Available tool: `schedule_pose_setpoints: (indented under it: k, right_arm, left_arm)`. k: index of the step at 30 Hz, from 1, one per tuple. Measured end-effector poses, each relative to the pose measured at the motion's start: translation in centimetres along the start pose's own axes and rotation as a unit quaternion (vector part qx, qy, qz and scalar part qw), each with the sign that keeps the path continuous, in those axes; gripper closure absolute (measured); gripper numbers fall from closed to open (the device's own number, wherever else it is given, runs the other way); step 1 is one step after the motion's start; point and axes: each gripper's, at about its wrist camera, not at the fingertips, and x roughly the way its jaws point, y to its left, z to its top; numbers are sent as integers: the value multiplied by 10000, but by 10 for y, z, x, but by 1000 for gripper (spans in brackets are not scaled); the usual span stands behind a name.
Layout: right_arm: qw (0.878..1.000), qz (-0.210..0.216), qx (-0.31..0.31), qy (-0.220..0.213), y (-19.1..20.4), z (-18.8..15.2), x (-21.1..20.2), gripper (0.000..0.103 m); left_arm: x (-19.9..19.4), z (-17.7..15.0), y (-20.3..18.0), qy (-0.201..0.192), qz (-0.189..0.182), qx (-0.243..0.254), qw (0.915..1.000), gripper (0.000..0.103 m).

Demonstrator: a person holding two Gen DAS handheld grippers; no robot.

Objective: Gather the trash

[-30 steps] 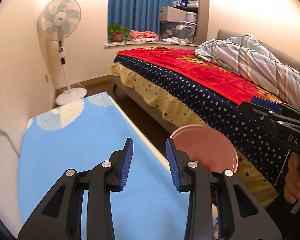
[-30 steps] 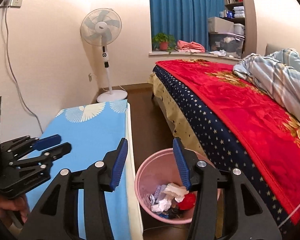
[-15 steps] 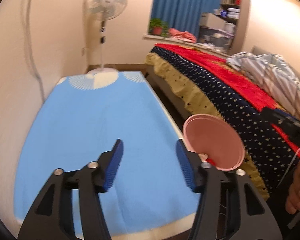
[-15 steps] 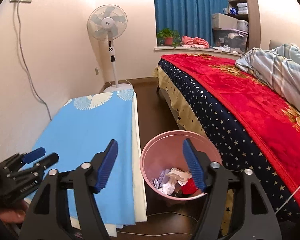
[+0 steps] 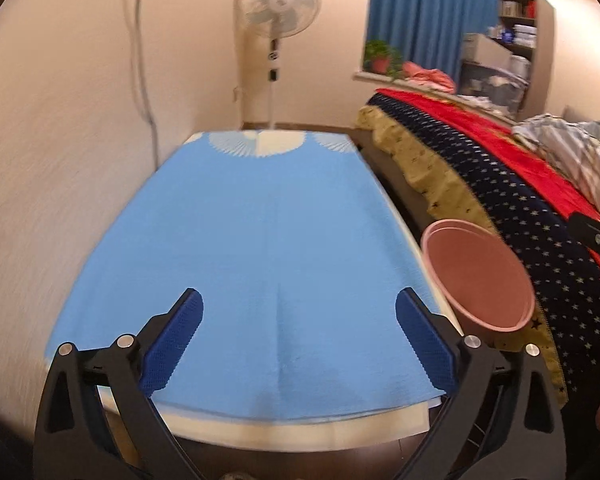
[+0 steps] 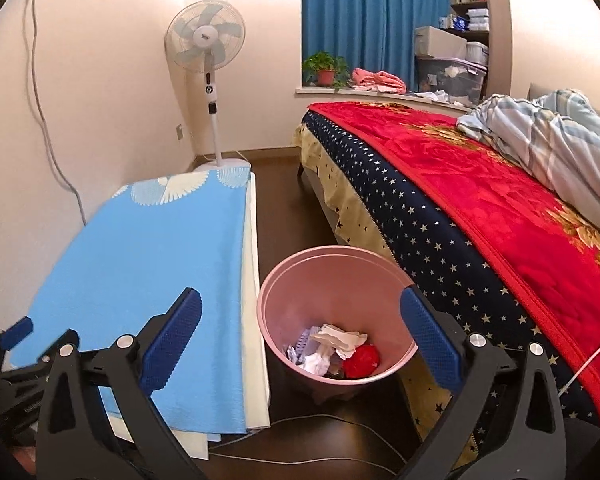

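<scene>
Trash [image 6: 332, 350] heaped in bin [image 6: 336, 264], floor-set between table [image 5: 260, 240] and bed [image 6: 480, 208] for easy drops. Right gripper [image 6: 300, 328] above, at six o'clock; left gripper [image 5: 298, 328] over table. Both jaws just opened wide, empty.

Pedestal fan [image 6: 205, 40], starred bed [image 6: 480, 208], curtain [image 6: 364, 20]

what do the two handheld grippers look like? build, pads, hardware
Both match: the left gripper and right gripper each have matte black plastic frames with triangular cutouts, two angled fingers faced with blue dimpled pads, and round silver bolt heads at the pivots. From the right wrist view, the left gripper's black body shows small white lettering, too blurred to read. No sleeves visible.
</scene>
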Motion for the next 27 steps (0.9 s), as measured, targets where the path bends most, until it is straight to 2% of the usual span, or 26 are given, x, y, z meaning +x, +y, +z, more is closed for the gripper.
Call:
schedule_pose_setpoints:
  k: [10, 16, 25, 27]
  right_arm:
    - [9994, 192, -174, 218, 26, -9, 27, 5]
    - [9989, 217, -257, 334, 40, -11, 46, 5]
    - [9983, 190, -377, 395, 53, -12, 65, 5]
    - [9983, 193, -386, 401, 55, -13, 67, 5]
  left_arm:
    - [3, 3, 10, -47, 295, 12, 9996, 8]
    - [19, 4, 15, 189, 215, -245, 9993, 8]
    - [35, 6, 25, 330, 139, -556, 9978, 8]
    - [37, 6, 20, 318, 225, -415, 9984, 8]
